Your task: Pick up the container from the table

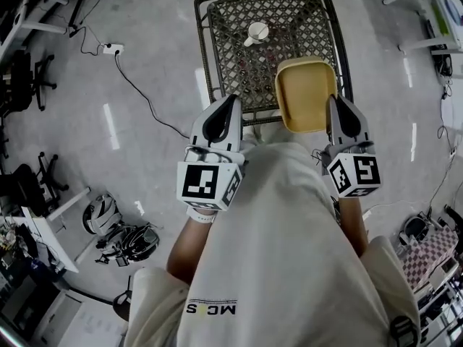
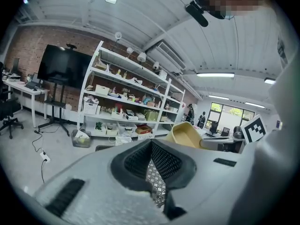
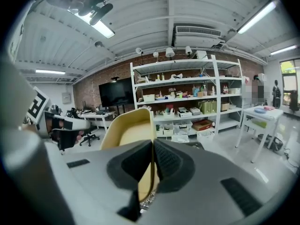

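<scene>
Head view: a glossy grey concrete floor surrounds a dark metal lattice table at upper centre. A brick wall and white shelves fill the right gripper view. Over the table's lower right corner is the container, a smooth yellow tub with rounded corners. The right gripper is clamped on its thin rim. The left gripper has its jaws together, empty. A small white cup stands on the lattice.

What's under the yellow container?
The mesh table lies below the yellow container, held by the right gripper. Its corner directly beneath is covered.
</scene>
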Tool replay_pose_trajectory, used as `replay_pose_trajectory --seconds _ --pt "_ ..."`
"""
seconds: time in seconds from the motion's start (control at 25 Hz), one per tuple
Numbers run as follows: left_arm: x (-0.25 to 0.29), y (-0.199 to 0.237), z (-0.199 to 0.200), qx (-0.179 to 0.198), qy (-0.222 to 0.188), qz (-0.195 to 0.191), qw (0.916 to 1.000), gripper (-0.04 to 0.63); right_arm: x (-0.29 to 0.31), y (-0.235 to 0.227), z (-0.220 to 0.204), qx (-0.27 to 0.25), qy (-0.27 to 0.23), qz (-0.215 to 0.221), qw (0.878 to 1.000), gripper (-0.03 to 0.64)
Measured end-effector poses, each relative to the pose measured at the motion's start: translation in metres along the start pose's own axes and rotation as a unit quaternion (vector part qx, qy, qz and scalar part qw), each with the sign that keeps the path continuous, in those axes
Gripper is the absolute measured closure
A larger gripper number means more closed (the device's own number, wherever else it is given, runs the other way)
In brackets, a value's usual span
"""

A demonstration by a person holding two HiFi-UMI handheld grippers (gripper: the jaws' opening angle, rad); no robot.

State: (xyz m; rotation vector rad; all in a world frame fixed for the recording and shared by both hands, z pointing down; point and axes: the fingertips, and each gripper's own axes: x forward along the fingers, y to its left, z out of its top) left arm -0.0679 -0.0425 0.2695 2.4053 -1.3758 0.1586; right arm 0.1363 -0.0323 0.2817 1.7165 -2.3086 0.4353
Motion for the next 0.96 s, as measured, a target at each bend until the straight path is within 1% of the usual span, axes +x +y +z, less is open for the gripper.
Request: replay_pose_trajectory --seconds 0.2,0.44,0.48,0.56,0.64,0.68,0.76,0.96 --pt "-0.001 0.002 0.0 -0.001 -0.002 -0.004 1.0 0.571 -0.002 0.007 0.0 -0.003 0.003 0.006 1.0 0.591" --pt "-0.008 0.007 0.006 0.004 0.0 -0.008 1.0 0.571 -0.002 0.012 0.005 0.032 0.006 0.027 0.999 0.591" --pt "-0.009 0.008 0.009 0.006 0.0 -0.008 0.9999 0.571 -0.003 0.012 0.007 0.026 0.005 0.026 0.999 0.591" --pt "-0.007 0.009 0.013 0.01 -0.002 -0.01 0.9999 0.571 -0.006 0.014 0.013 -0.015 -0.003 0.022 1.0 0.591" --pt "-0.008 0.009 0.013 0.011 -0.002 -0.011 0.9999 0.571 -0.01 0.023 0.015 -0.054 -0.009 0.03 0.998 0.591" --pt "-0.008 0.008 0.013 0.01 -0.002 -0.012 0.9999 0.571 -0.011 0.027 0.014 -0.062 -0.01 0.035 0.997 0.591" --pt "-0.01 0.008 0.014 0.01 -0.003 -0.013 0.9999 0.571 -0.011 0.033 0.012 -0.064 -0.01 0.039 0.997 0.591" --pt "-0.016 0.003 0.012 0.006 -0.001 -0.015 0.9999 0.571 -0.012 0.037 0.012 -0.036 -0.016 0.029 0.999 0.591"
